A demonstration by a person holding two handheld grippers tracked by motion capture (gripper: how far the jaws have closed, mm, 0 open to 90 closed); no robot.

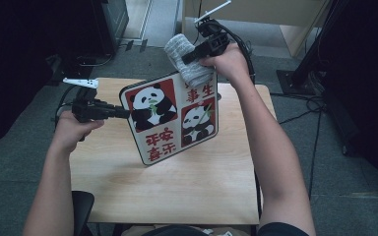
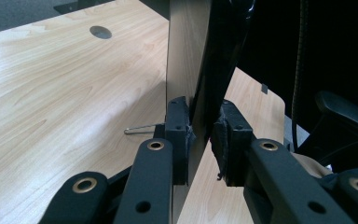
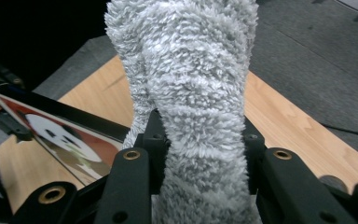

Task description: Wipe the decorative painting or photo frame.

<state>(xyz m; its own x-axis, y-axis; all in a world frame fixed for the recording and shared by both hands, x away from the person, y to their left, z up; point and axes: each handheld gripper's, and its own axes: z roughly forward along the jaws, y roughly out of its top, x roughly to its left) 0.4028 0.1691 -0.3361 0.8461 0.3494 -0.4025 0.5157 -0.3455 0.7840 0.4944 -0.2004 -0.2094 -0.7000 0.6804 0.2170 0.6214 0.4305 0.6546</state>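
Wiping setup from high view: left gripper (image 1: 120, 112) clamps panda board (image 1: 172, 118) by its edge, tilted over table (image 1: 177, 191); right gripper (image 1: 189, 55) presses grey cloth (image 1: 187, 59) at top corner. Left gripper view: jaws pinch board (image 2: 200, 70) thinly; hard rubbing could twist it loose. Right gripper view: jaws closed on cloth (image 3: 191, 93).

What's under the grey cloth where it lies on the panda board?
The grey cloth covers the panda board's top right corner; red characters show just below it. Whatever is printed beneath is hidden.
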